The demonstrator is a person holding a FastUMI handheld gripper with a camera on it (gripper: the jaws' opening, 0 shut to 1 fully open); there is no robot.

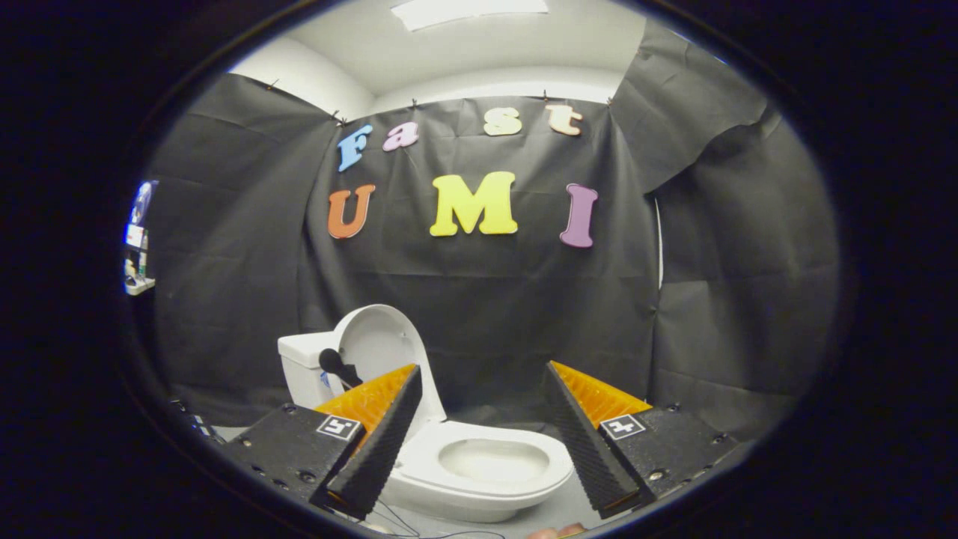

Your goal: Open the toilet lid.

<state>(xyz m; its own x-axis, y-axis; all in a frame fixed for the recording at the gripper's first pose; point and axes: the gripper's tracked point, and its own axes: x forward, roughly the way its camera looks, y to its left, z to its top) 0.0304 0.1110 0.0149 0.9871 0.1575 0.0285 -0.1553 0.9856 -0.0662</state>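
A small white toilet (479, 468) stands just ahead of my fingers, its bowl showing between them. Its lid (378, 344) stands upright, leaning back against the white tank (303, 367). The seat ring (490, 457) lies flat around the bowl opening. My gripper (483, 374) is open, with a wide gap between the fingers and nothing held. The left finger (382, 430) overlaps the lid's lower edge in the view; the right finger (580, 434) is beside the bowl's rim. A dark rounded handle-like part (337, 365) sticks out near the tank, behind the left finger.
The black cloth wall (486, 299) hangs close behind the toilet and wraps around both sides. A grey floor (554, 513) lies under the toilet, with thin wires (408, 524) in front. A small shelf with items (138, 258) shows past the cloth's left edge.
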